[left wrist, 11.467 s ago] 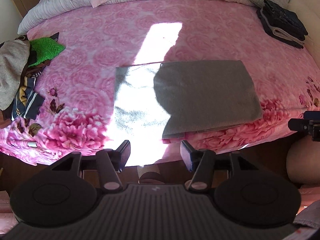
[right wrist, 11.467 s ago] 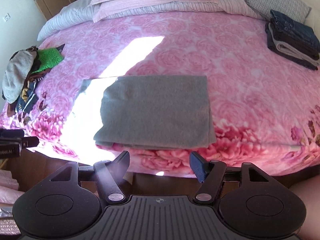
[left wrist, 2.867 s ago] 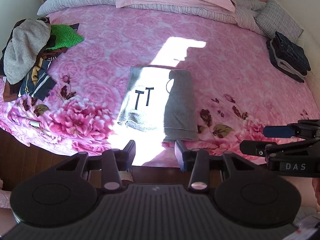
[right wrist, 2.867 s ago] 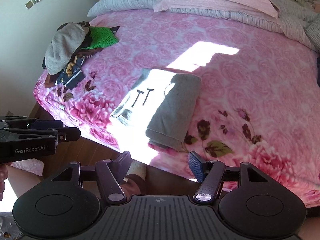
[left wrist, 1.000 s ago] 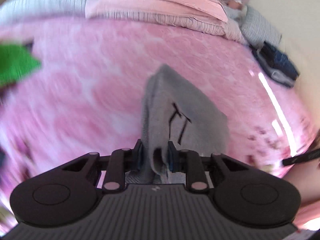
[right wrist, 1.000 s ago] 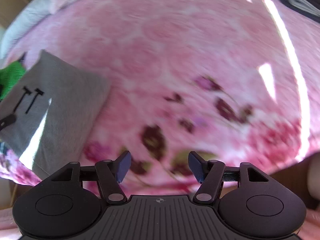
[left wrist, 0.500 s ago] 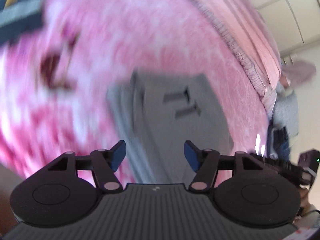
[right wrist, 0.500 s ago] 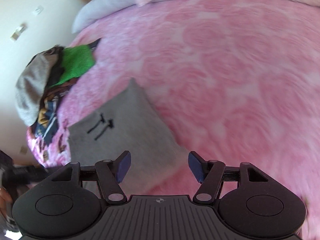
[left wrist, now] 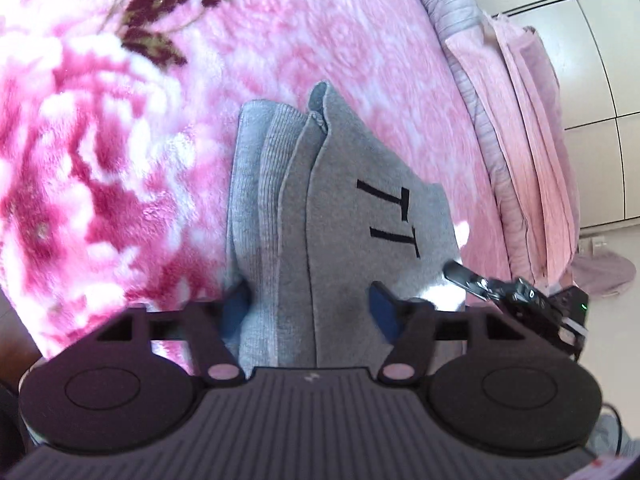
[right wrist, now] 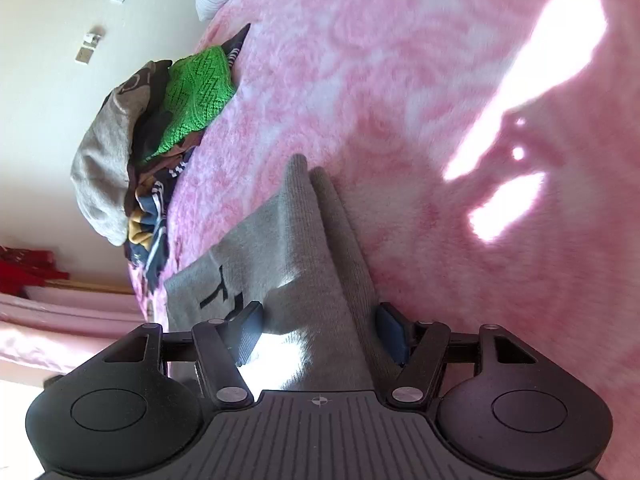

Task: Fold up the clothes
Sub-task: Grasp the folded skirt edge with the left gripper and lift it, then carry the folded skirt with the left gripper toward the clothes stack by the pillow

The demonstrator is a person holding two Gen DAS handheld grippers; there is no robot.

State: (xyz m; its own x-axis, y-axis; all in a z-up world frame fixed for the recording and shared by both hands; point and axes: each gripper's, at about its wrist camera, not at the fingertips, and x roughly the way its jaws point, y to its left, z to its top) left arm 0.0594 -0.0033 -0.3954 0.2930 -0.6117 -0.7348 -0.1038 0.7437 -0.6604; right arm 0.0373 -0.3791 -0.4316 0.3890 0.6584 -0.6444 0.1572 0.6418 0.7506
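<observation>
I see the folded grey garment [left wrist: 344, 216] running up mid-frame between my left tongs [left wrist: 310, 308] and right tongs [right wrist: 320, 330], both narrowing yet still spread around it.

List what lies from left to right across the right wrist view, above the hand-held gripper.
Cream wall → pile of unfolded clothes → folded grey garment → bare pink floral blanket → sunlit patch.

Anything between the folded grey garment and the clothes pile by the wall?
Right wrist view: only bare pink blanket between the grey garment and the clothes pile.
</observation>
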